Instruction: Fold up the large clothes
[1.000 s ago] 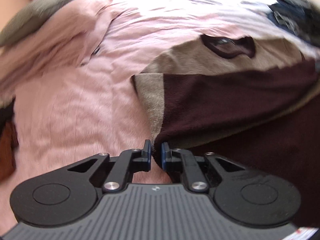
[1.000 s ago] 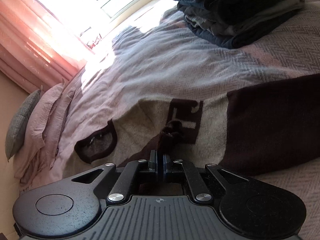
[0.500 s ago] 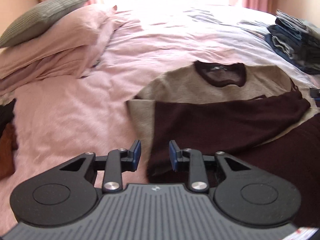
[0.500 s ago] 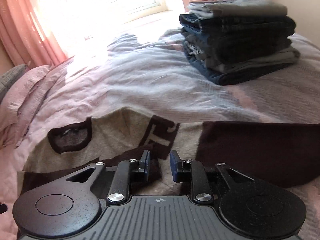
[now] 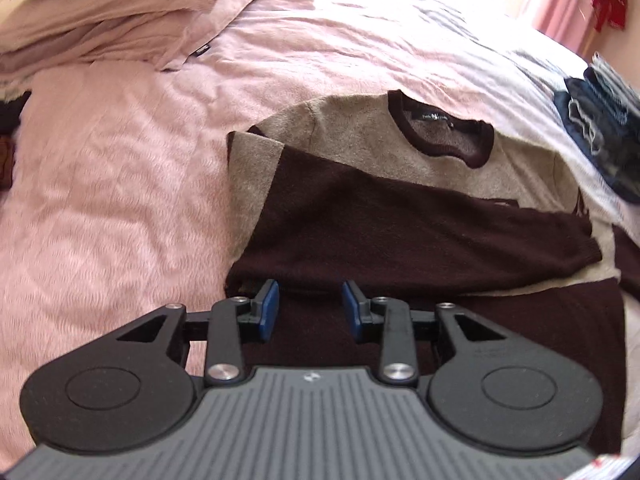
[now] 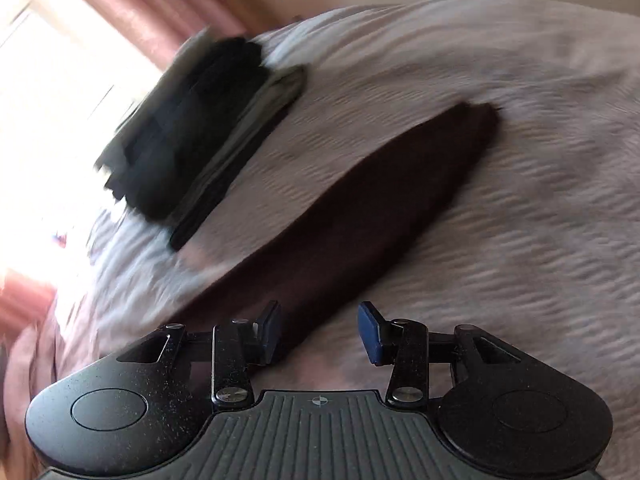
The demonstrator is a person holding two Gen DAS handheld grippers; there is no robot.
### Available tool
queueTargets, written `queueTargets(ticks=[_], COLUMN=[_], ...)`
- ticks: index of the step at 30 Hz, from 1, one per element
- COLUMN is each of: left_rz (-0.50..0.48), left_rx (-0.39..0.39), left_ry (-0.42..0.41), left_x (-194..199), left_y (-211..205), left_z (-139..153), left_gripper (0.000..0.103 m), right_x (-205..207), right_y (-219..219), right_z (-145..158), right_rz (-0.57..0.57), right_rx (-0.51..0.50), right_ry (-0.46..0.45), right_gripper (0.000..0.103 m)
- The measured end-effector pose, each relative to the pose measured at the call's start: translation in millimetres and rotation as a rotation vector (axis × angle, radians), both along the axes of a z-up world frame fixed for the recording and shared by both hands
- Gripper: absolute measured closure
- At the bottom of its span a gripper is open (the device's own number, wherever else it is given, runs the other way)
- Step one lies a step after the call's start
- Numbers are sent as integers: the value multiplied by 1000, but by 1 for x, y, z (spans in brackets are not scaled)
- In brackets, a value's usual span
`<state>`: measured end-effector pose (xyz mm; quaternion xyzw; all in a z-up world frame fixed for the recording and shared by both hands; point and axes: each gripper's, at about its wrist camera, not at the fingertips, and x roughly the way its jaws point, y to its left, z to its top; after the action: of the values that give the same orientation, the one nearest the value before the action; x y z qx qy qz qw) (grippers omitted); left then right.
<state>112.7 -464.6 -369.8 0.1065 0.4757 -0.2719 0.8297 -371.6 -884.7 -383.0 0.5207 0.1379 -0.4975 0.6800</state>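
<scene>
The sweater (image 5: 400, 216), tan above and dark maroon below, lies flat on the bed (image 5: 120, 200); in my left wrist view one sleeve is folded across its chest, and my left gripper (image 5: 310, 308) hangs over its lower body with jaws opening and nothing between them. In the blurred right wrist view, my right gripper (image 6: 320, 326) is likewise opening and empty above the other sleeve (image 6: 360, 208), which runs toward 1 o'clock. I judge the knit soft, limp and fairly light (it will sag and stretch), best pinched at the cuff or hem corners. The quilted pink cover looks yielding; folded dark clothes (image 6: 200, 128) sit at 10 o'clock, pillows (image 5: 120, 12) and sunlit curtains (image 6: 132, 12) beyond.
</scene>
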Motion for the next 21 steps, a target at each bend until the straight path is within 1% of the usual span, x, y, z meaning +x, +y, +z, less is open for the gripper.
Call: queueTargets(ticks=[3, 5, 6, 7, 8, 10, 12, 14, 15, 17, 19, 20, 21], left_rz=[44, 68, 77, 86, 90, 100, 110, 129, 139, 152, 160, 164, 167], left_rx=[-21, -36, -46, -51, -60, -79, -93, -112, -124, -144, -162, -172, -180], left_ry=[35, 58, 70, 77, 80, 82, 81, 84, 88, 92, 94, 97, 101], left_x=[-2, -3, -3, -3, -4, -5, -6, -6, -6, -7, -9, -10, -11], left_y=[7, 10, 12, 15, 18, 27, 36, 47, 52, 62, 71, 75, 79], left_z=[3, 3, 5, 7, 9, 16, 23, 28, 31, 35, 39, 39, 39], left_gripper=[72, 72, 72, 72, 72, 72, 72, 72, 72, 73, 73, 73, 73], right_x=[-26, -25, -19, -12, -3, 24, 63, 112, 140, 193, 244, 267, 288], right_y=[-22, -33, -37, -40, -41, -37, -27, -5, 12, 58, 119, 148, 179], right_z=[-16, -25, -25, -21, -12, 19, 61, 109, 133, 173, 199, 204, 205], right_rz=[-100, -106, -113, -108, -99, -63, 15, 137, 220, 415, 652, 787, 925], right_rx=[21, 19, 26, 11, -16, -107, -234, -377, -452, -599, -732, -768, -793], right_ry=[-111, -155, -132, -108, -73, 11, 71, 65, 54, -8, -70, -94, -107], right_gripper=[64, 64, 76, 93, 100, 100, 100, 100, 100, 100, 100, 99, 95])
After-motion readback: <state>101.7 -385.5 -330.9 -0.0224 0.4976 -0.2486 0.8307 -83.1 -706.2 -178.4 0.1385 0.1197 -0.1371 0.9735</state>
